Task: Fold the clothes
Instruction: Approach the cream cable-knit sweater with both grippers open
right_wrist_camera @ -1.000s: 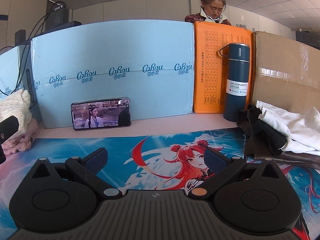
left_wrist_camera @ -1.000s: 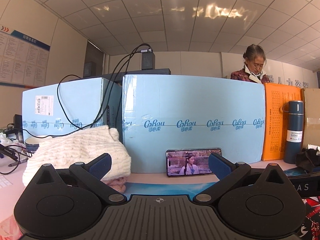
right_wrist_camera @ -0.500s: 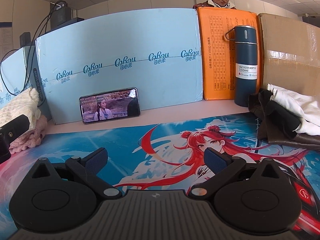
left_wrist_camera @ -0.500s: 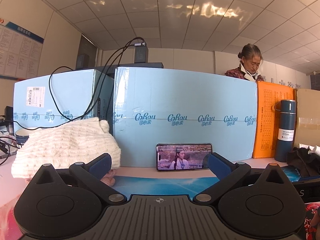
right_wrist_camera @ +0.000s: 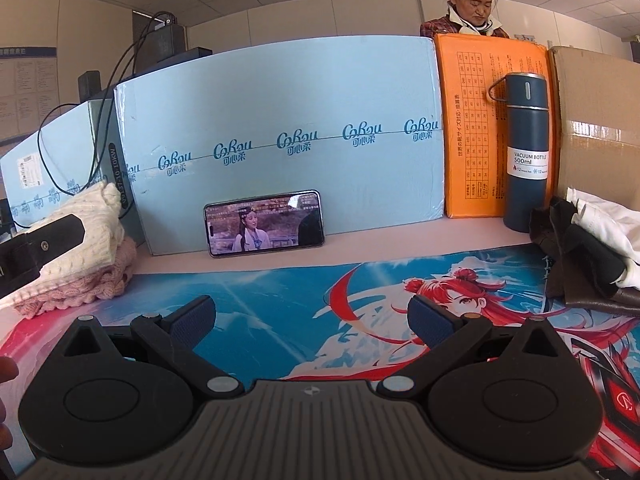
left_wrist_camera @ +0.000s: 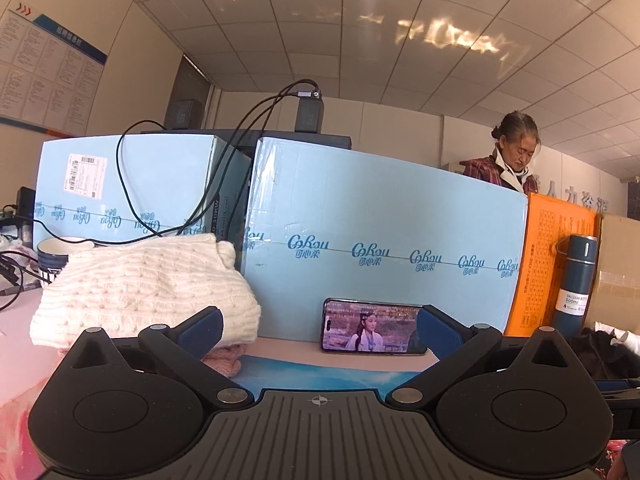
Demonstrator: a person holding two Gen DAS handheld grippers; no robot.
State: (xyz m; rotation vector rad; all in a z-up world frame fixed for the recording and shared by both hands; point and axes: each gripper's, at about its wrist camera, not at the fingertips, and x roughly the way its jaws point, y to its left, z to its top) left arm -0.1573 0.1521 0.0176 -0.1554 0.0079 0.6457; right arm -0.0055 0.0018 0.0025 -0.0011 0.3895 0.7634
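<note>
Both the left gripper (left_wrist_camera: 318, 326) and right gripper (right_wrist_camera: 310, 318) are hovering spread and empty over the printed mat (right_wrist_camera: 280, 292). A seemingly folded cream knit sweater (left_wrist_camera: 148, 284) is sitting on a pink knit (right_wrist_camera: 80, 286) left of both, and dark and white garments (right_wrist_camera: 588, 248) are lying heaped right. Any grasp is best taken at a garment edge.

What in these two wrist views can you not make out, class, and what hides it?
- Pink knit: right wrist view, mostly under the cream sweater.
- Dark garment: left wrist view, cut by the right edge.
- Bowl: left wrist view, partly behind the sweater.
- Wall poster text: too small to read.
- Left tool, right tool: both open, empty.
</note>
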